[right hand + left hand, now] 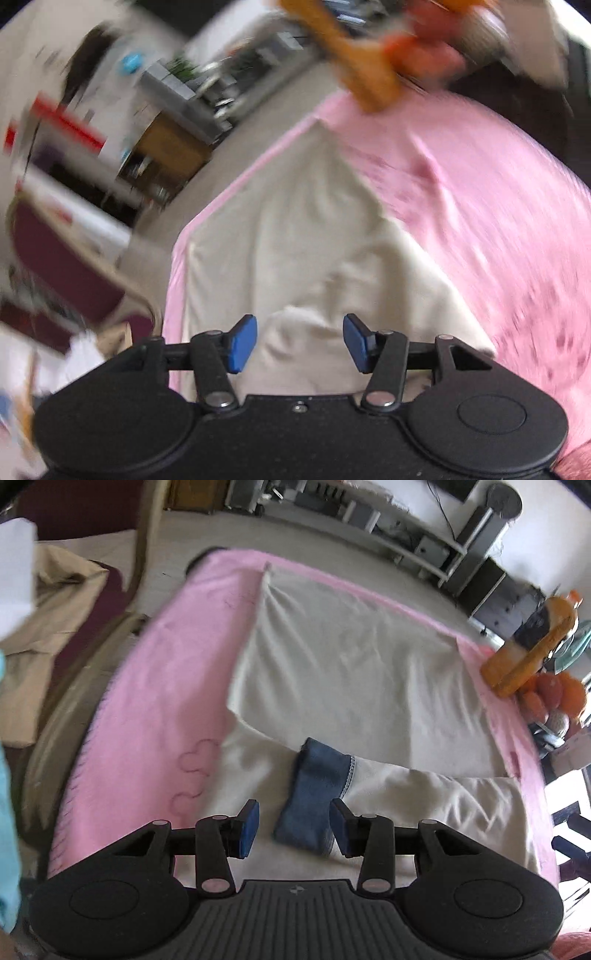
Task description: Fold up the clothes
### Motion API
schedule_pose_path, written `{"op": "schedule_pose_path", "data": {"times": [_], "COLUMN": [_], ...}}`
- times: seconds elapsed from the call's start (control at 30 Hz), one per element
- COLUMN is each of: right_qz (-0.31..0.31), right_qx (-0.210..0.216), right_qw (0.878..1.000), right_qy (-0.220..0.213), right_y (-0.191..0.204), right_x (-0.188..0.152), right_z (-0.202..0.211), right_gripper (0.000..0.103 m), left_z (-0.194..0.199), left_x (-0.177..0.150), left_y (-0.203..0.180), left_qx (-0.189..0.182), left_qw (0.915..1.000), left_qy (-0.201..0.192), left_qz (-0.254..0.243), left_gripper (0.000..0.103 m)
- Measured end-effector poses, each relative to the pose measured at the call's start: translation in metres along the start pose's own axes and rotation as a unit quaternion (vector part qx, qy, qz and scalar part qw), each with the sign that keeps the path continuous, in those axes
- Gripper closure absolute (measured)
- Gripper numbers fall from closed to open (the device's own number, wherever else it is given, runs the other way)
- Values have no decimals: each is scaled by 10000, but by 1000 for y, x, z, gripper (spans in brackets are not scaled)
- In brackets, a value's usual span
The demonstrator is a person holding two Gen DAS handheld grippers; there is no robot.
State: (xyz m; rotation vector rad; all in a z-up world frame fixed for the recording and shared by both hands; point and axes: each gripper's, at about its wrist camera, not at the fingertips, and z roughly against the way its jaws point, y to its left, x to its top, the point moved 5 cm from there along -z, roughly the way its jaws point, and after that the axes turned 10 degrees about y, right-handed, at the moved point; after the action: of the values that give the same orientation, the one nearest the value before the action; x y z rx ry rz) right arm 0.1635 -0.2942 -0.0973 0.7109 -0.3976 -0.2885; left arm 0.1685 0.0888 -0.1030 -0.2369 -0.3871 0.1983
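The left gripper (293, 827) hovers with its blue-padded fingers spread apart over the near edge of a table draped in a pink cloth (155, 701), holding nothing. Between the fingers, and touching the inner face of the right-hand pad, lies a blue denim collar (314, 794) trimmed with pale lace, part of a cream-white garment (343, 664) spread flat across the middle of the cloth. The garment's near portion is rumpled toward the near right corner, while its broad upper panel reaches almost to the far edge, one corner close to the far side of the pink cloth. A faint looped outline pattern (194, 764) marks the cloth along the near left side.

At the far right corner stands an orange bottle (535, 642), tilted in the fisheye view, with a cluster of orange fruit (554, 698) just beside it. Off the table's left edge a beige garment (51, 635) lies over a dark maroon chair (107, 602). Shelving and speakers (476, 550) line the wall beyond.

The right gripper (300, 345), seen through heavy motion blur, likewise has its fingers parted and empty, poised above the cream garment (288, 236) near the table's edge. Pink cloth (480, 203) fills the right of that view, and the orange bottle (354, 66) shows blurred at the far end.
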Motion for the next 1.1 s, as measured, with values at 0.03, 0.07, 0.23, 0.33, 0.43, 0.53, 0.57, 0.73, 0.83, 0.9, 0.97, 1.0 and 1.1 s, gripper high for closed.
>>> {"op": "schedule_pose_path", "data": {"times": [0.03,0.07,0.23,0.33,0.43,0.53,0.57,0.73,0.83,0.9,0.97,1.0,1.1], "right_qz": [-94,-127,123,184,199,213,218,177,40,-116,-270,-329,-362], "right_qx": [-59,-232,-1021,-1432,-1835,-2101,-2105,-1998,-1603,-1313,-1096,-1015,-970], "right_qw": [9999,9996,9946,9886,9806,9749,9748,9776,9866,9913,9930,9934,9937], "right_qy": [2,29,155,426,665,708,703,639,304,-62,-342,-432,-430], "right_y": [-9,-15,-24,-26,-31,-38,-37,-35,-36,-38,-43,-45,-48], "right_x": [0,1,-3,-9,-11,-11,-11,-11,-6,-2,0,0,-2], "right_z": [-3,-5,-16,-29,-41,-44,-44,-40,-24,-8,4,9,12], "right_gripper": [55,67,77,77,77,79,79,77,69,69,68,68,68], "left_z": [-6,-12,-32,-42,-48,-48,-47,-28,3,29,49,58,81], "left_x": [2,4,11,14,17,16,16,12,2,-8,-17,-20,-30], "left_y": [-2,-4,-5,-8,-9,-10,-11,-19,-27,-36,-42,-43,-46], "left_qx": [71,150,147,199,235,222,214,197,102,28,-96,-171,-375], "left_qw": [9999,9998,9996,9991,9989,9989,9988,9980,9956,9923,9905,9899,9882], "left_qy": [25,31,102,151,131,73,41,-340,-766,-1074,-1241,-1293,-1425], "left_qz": [-66,-134,-220,-337,-394,-410,-446,-491,-535,-620,-592,-552,-417], "left_gripper": [62,62,62,62,60,63,68,101,101,101,101,101,101]}}
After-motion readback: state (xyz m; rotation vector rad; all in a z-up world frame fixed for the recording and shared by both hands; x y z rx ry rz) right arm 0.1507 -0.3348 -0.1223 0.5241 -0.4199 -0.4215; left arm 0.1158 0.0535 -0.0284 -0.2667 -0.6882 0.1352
